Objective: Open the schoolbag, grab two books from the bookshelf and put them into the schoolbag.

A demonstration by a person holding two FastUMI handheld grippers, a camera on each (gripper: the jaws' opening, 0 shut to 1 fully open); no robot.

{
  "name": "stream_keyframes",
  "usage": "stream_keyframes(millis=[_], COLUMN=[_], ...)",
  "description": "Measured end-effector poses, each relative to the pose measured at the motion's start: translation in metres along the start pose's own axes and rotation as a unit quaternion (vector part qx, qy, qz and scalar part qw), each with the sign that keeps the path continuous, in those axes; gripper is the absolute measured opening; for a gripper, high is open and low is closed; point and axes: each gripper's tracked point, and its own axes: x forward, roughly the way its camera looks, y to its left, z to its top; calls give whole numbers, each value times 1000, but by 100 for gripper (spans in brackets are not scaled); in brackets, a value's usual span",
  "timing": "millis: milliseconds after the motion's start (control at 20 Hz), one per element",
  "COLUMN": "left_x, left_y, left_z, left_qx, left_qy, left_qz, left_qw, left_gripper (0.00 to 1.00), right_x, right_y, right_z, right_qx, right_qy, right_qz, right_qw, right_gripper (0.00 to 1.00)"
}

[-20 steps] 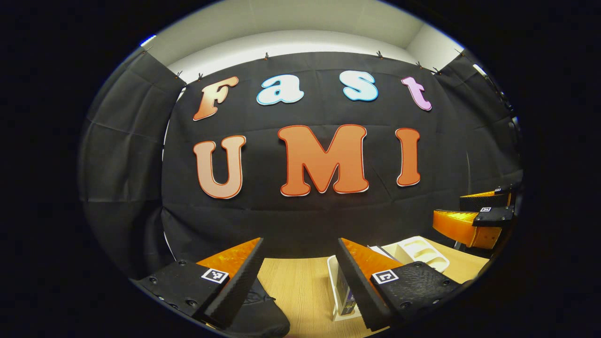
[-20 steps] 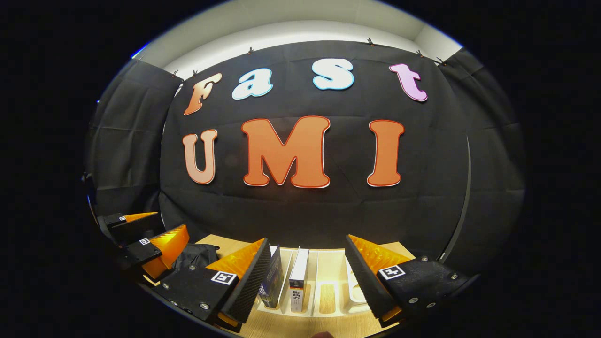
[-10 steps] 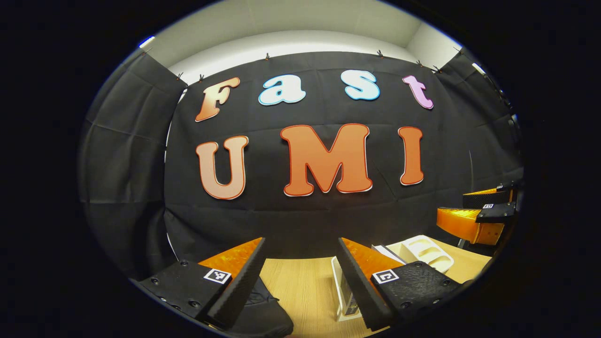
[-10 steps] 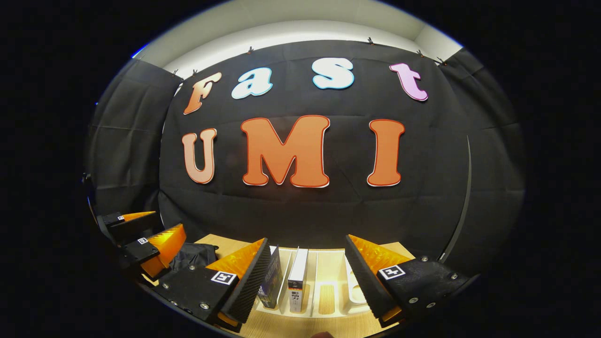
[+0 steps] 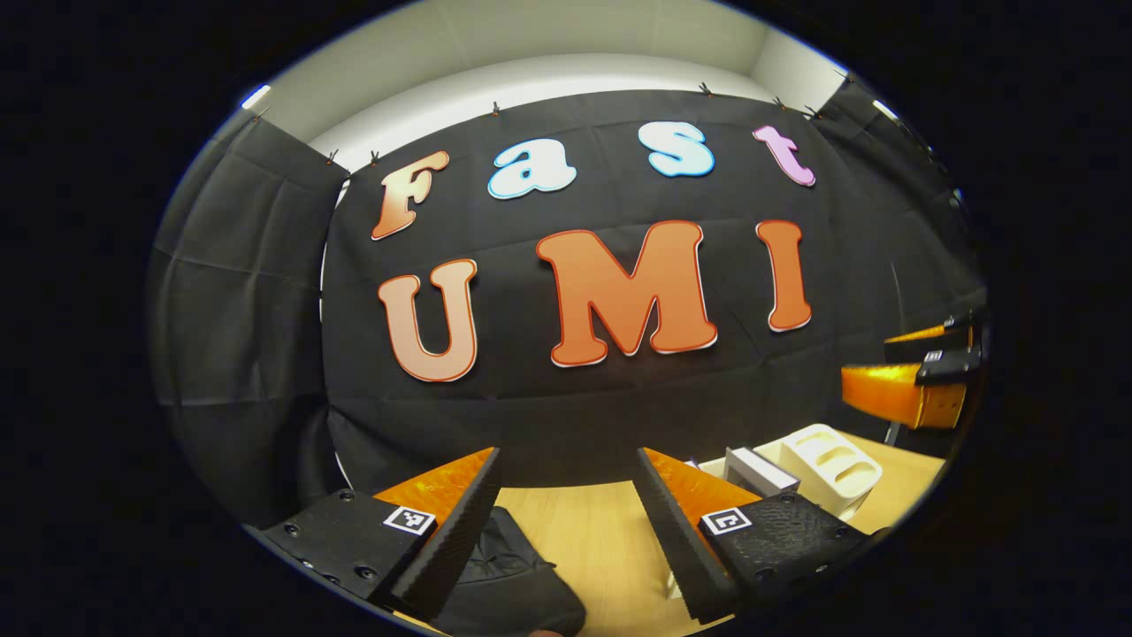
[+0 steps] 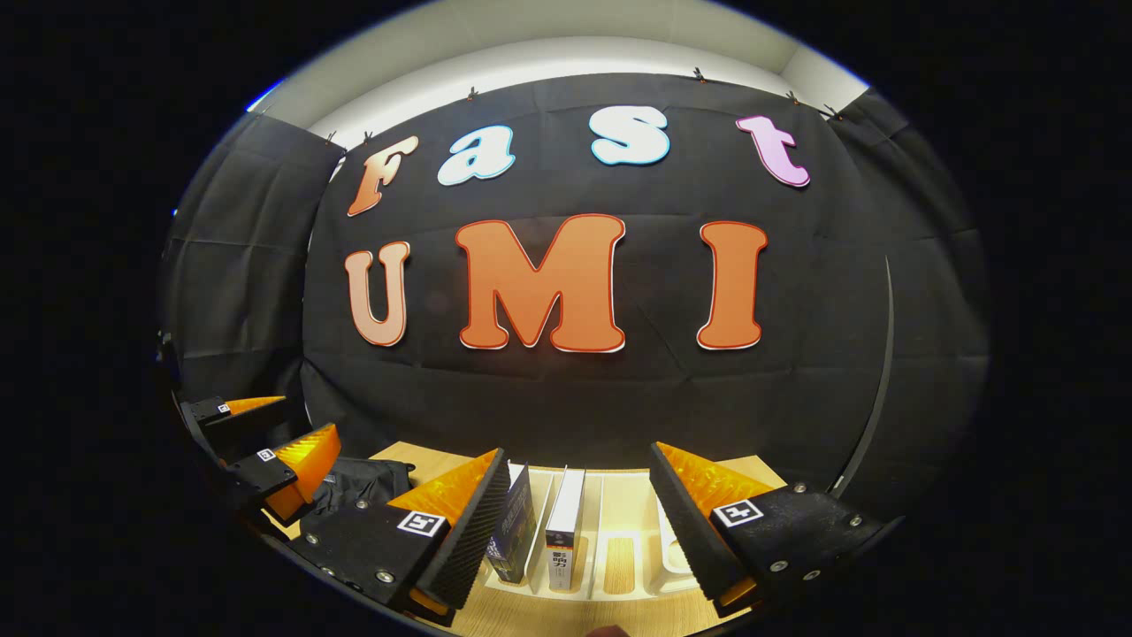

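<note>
Both grippers hang above the wooden table (image 6: 548,619), fingers spread wide with nothing between them. In the right gripper view, the right gripper (image 6: 579,522) faces the white bookshelf (image 6: 619,588), where a dark book (image 6: 513,531) and a white-spined book (image 6: 563,535) stand upright in neighbouring slots. In the left gripper view, the left gripper (image 5: 566,522) is over the black schoolbag (image 5: 513,588), which lies on the table's near left, well apart from the bookshelf.

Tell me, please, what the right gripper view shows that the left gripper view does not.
Right gripper view: a dark book and a white book upright, side by side in the rack, spines facing; the left gripper, open, by the bag. Left gripper view: the right gripper, open, by the rack's far end. Shared: table, rack, bag.
</note>
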Motion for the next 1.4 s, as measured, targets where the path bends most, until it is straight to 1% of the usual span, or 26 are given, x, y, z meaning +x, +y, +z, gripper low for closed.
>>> stream_keyframes(millis=[100,200,300,350,450,550,700,850,900,950,1050,1100,1200,1300,1400], left_x=[-2,-2,-6,-7,-8,-10,-26,-38,-46,-53,-66,-71,-72,-74,-73], left_y=[11,20,30,33,34,31,22,23,24,27,26,29,37,45,53], left_z=[-22,-50,-83,-99,-128,-155,-199,-244,-257,-272,-293,-300,-312,-325,-339], left_qx=[31,77,128,154,213,272,336,378,391,398,408,416,439,449,449], left_qy=[20,46,75,90,111,127,155,189,212,229,248,255,268,279,291], left_qz=[4,7,6,2,-12,-28,-54,-72,-75,-79,-96,-99,-95,-96,-87], left_qw=[999,996,989,984,971,953,927,903,892,884,873,867,852,844,840], left_gripper=[94,94,94,96,96,96,95,96,95,96,97,97,97,97,97], right_x=[0,-1,-1,0,-2,1,2,7,8,9,11,12,14,15,18], right_y=[-3,-10,-17,-22,-30,-38,-49,-57,-58,-60,-62,-62,-63,-63,-62], right_z=[-4,-9,-15,-19,-26,-32,-43,-54,-57,-59,-62,-62,-66,-65,-66], right_qx=[-2,-8,-13,-13,-15,-18,-19,-21,-20,-20,-16,-16,-16,-15,-15], right_qy=[3,7,13,17,25,33,46,59,64,67,69,70,73,73,72], right_qz=[-3,-8,-16,-20,-27,-34,-43,-49,-50,-52,-53,-54,-55,-55,-55], right_qw=[1000,1000,1000,1000,999,999,998,997,997,996,996,996,996,996,996], right_gripper=[94,94,94,94,94,94,94,94,94,94,94,94,94,94,94])
